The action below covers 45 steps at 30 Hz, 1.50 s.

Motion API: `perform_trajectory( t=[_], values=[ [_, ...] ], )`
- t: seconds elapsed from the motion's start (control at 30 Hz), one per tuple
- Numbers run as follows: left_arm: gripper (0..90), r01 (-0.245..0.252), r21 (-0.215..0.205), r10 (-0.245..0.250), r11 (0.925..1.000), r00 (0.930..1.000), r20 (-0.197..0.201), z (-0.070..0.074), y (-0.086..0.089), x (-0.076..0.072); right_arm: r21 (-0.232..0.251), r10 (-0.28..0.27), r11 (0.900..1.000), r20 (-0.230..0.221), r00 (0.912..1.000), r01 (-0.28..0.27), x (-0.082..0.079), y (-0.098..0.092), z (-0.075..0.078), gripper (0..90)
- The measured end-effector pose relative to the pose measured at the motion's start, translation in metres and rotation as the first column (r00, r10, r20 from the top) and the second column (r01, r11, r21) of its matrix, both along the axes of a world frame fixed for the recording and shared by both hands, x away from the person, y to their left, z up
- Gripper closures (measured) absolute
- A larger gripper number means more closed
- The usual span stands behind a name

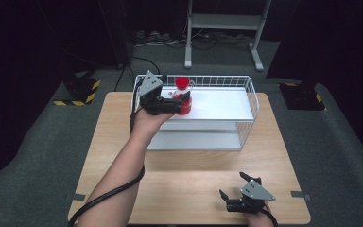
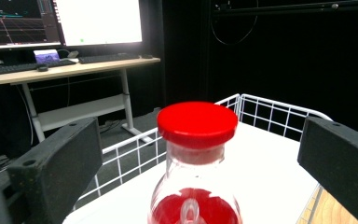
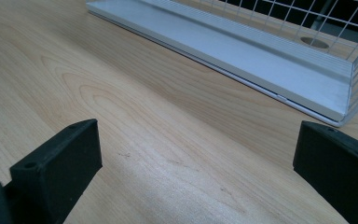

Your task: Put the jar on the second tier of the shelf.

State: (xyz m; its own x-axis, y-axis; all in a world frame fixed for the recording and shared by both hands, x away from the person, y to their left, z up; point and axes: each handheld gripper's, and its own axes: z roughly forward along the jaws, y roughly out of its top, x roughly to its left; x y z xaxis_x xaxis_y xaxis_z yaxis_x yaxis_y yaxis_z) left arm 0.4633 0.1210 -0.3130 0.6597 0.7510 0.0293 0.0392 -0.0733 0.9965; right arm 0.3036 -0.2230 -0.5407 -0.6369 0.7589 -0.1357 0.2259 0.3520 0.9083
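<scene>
a: let us go from near to far. at the near right of the table (image 1: 123, 142), the right gripper (image 1: 232, 189) rests low on the wood. its jaws stand wide apart and nothing is between them. in the right gripper view they look over bare wood toward the white shelf rack (image 3: 261, 51).

b: and farther, on the left?

a: there the left gripper (image 1: 182, 100) is at the far left end of the rack (image 1: 227, 106), on the upper shelf. the red-capped bottle (image 1: 183, 97) stands upright on that shelf, between the two jaws.

b: does it hold the bottle?

a: i think not. in the left gripper view the jaws are spread wide on both sides of the bottle (image 2: 196, 158), with a clear gap on each side. the pads do not press on it. so this gripper is open, and the bottle stands by itself.

b: what can go wrong from here?

a: the bottle is near the left end of the shelf, close to the wire wall. if the hand pulls back at an angle, one jaw can catch the bottle's side and tip it. it looks tall and narrow, with red liquid inside, so a small push can be enough. it is safer to draw the gripper back straight.
</scene>
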Motion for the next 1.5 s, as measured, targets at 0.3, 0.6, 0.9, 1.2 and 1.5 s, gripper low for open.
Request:
perform_trajectory(
  t=[0.3, 0.6, 0.9, 1.2, 1.5],
  values=[
    [0.4, 0.004, 0.009, -0.004, 1.0000, 1.0000, -0.007, -0.002, 0.006, -0.010, -0.001, 0.000, 1.000, 0.004, 1.0000, 0.000, 0.000, 0.000, 0.000, 0.6],
    [0.4, 0.002, 0.022, -0.002, 0.9998, 1.0000, -0.002, -0.008, 0.016, -0.025, -0.004, 0.001, 1.000, 0.003, 1.0000, -0.001, 0.000, 0.000, 0.000, 0.6],
    [0.4, 0.025, 0.016, -0.025, 0.9996, 0.9997, 0.007, -0.018, 0.024, -0.043, -0.005, 0.005, 1.000, 0.004, 1.0000, -0.005, 0.000, 0.000, 0.000, 0.6],
    [0.4, 0.030, 0.033, -0.030, 0.9990, 0.9995, 0.011, -0.022, 0.029, -0.066, -0.010, 0.004, 1.000, 0.006, 1.0000, -0.004, 0.000, 0.001, 0.000, 0.6],
    [0.4, 0.041, 0.040, -0.041, 0.9983, 0.9990, -0.015, -0.030, 0.031, -0.078, -0.007, 0.003, 1.000, 0.007, 1.0000, -0.003, 0.000, 0.000, 0.000, 0.6]
  ],
)
